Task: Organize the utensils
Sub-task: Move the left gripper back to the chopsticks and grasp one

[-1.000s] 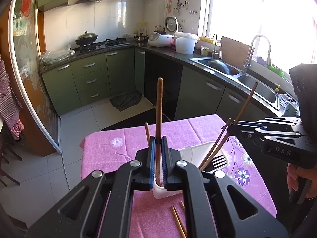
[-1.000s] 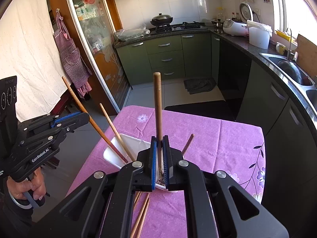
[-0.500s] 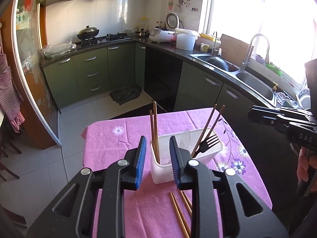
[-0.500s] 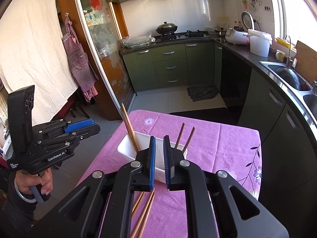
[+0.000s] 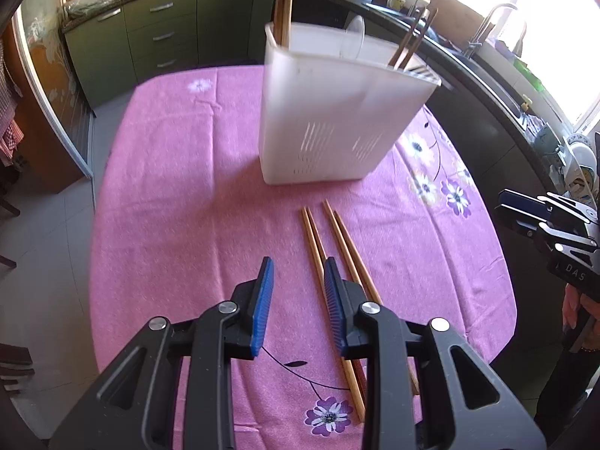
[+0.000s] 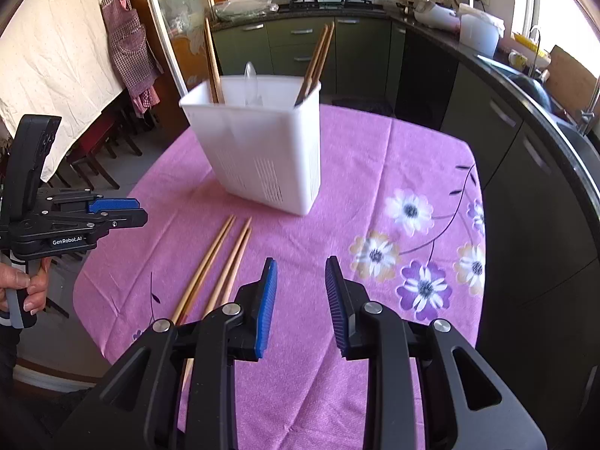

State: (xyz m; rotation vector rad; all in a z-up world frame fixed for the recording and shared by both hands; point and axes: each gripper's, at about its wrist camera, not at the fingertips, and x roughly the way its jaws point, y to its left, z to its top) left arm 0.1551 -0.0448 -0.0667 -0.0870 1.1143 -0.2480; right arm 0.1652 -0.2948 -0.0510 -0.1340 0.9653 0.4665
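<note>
- The left gripper (image 5: 296,262) hangs above the pink tablecloth (image 5: 180,187), tilted down. Its jaws are opening, and only bare cloth shows between the blue ribbed pads (image 5: 262,300).
- The right gripper (image 6: 300,262) is in the same state: its jaws are opening over the cloth, with nothing between them.
- Four wooden chopsticks (image 5: 339,240) lie flat on the cloth as two close pairs, almost parallel. In the left wrist view the right finger of the left gripper covers part of the nearer pair; I cannot tell if it touches them. In the right wrist view the chopsticks (image 6: 225,258) lie just left of the right gripper's left finger and pass under it.
- The chopsticks are thin, straight and light brown. The cloth is a soft pink fabric printed with purple and white flowers and dark stems.
- Behind the chopsticks stands the white plastic utensil holder (image 5: 330,112), upright, with rows of narrow slots low on its walls. More chopsticks stand in both its ends, and a pale spoon (image 6: 250,75) stands in the middle.
- The left wrist view alone shows the sink side of the kitchen; the right wrist view alone shows a checked apron (image 6: 127,45), a white sheet and the hand (image 6: 22,285) that holds the left gripper.
- Far behind are green cabinets (image 6: 300,45) and a dark pot on the stove.
</note>
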